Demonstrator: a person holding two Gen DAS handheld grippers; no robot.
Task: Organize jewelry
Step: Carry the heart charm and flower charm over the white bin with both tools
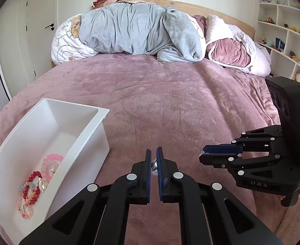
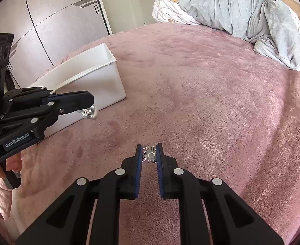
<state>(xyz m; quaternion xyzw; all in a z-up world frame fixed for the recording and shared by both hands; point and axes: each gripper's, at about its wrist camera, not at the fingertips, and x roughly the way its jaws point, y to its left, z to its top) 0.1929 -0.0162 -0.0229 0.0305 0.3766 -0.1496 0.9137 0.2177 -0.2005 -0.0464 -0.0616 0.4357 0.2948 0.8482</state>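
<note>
My left gripper (image 1: 153, 155) is shut on a small silver bead ornament (image 1: 153, 166); in the right wrist view it (image 2: 88, 100) holds the shiny piece (image 2: 90, 113) just above the bed beside the white bin (image 2: 100, 75). My right gripper (image 2: 148, 151) is shut on a spiky silver brooch-like piece (image 2: 150, 154); in the left wrist view it (image 1: 207, 153) hovers to the right. The white bin (image 1: 84, 122) at the left holds several bead bracelets (image 1: 37, 183) in red, pink and clear.
A mauve plush blanket (image 1: 170, 102) covers the bed. A rolled grey and white duvet (image 1: 133, 32) lies at the headboard. Shelves with toys (image 1: 282, 30) stand at the right. A door (image 1: 41, 26) and a wardrobe (image 2: 47, 20) are at the left.
</note>
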